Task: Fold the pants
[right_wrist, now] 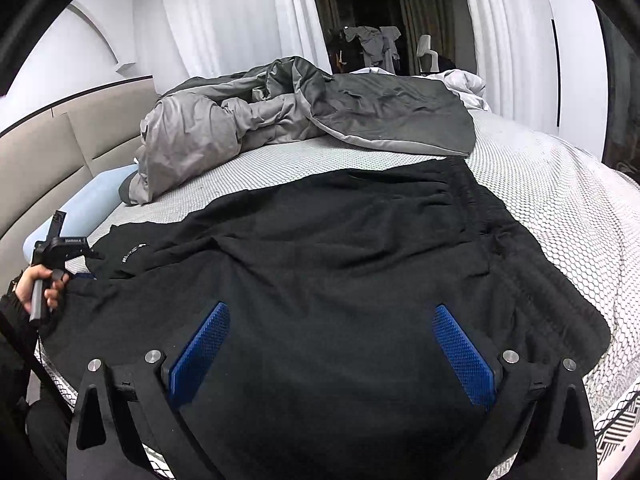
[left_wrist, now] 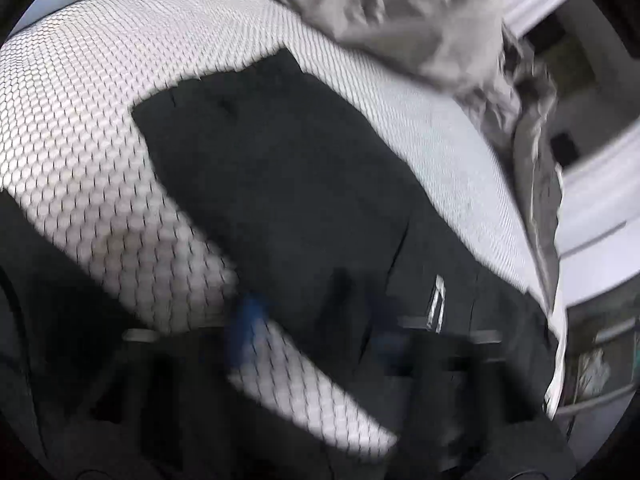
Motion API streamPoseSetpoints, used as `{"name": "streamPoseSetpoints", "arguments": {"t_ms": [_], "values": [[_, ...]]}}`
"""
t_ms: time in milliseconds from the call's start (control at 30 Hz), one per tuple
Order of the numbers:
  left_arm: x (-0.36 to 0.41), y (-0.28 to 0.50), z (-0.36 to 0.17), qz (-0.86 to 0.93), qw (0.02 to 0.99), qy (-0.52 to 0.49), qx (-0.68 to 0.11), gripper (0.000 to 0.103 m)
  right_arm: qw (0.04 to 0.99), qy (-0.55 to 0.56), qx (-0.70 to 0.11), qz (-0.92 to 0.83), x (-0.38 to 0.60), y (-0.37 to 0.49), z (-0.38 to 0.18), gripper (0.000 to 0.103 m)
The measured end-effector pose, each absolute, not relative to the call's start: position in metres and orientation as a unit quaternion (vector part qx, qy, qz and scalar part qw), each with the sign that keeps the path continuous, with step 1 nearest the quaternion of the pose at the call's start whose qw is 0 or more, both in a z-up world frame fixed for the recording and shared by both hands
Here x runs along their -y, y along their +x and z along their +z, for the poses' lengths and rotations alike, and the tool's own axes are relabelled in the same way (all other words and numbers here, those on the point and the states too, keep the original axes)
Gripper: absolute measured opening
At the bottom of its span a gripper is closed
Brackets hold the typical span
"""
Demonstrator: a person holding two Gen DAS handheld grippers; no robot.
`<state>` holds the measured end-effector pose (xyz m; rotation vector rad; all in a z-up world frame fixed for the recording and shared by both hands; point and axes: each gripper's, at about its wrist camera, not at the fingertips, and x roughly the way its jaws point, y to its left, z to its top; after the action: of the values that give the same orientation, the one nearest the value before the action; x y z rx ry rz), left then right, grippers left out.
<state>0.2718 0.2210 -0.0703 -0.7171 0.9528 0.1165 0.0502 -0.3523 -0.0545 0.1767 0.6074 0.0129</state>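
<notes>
Right gripper spread wide over limp, light black fabric pants; pinch the ribbed waistband; left gripper blurred, can't tell.

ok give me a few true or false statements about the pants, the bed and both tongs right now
1. The black pants lie spread on the honeycomb-patterned mattress cover. True.
2. The right tongs are shut on the pants. False: the blue pads stand wide apart above the fabric.
3. A grey duvet is bunched beyond the pants. True.
4. The pants are already folded into a small square. False: they lie spread out.
5. The left tongs show sharply. False: that view is motion-blurred.
</notes>
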Motion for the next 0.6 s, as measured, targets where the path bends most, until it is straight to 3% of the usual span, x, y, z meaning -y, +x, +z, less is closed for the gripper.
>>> {"name": "streamPoseSetpoints", "arguments": {"t_ms": [67, 267, 467, 567, 600], "values": [[-0.229, 0.275, -0.067, 0.062, 0.833, -0.35, -0.424, 0.001, 0.95, 0.085, -0.299, 0.002, 0.354, 0.048, -0.054, 0.103], [-0.255, 0.263, -0.03, 0.143, 0.877, -0.297, -0.349, 0.001, 0.952, 0.078, -0.296, -0.017, 0.364, 0.037, -0.051, 0.103], [-0.261, 0.262, -0.028, 0.141, 0.862, -0.259, -0.412, 0.01, 0.948, 0.092, -0.303, -0.039, 0.382, 0.028, -0.057, 0.103], [-0.256, 0.238, -0.018, 0.13, 0.878, -0.239, -0.394, 0.026, 0.944, 0.112, -0.306, -0.05, 0.393, 0.022, -0.06, 0.103], [-0.255, 0.226, -0.011, 0.125, 0.885, -0.234, -0.382, 0.041, 0.942, 0.121, -0.308, -0.057, 0.399, 0.019, -0.062, 0.103]]}}
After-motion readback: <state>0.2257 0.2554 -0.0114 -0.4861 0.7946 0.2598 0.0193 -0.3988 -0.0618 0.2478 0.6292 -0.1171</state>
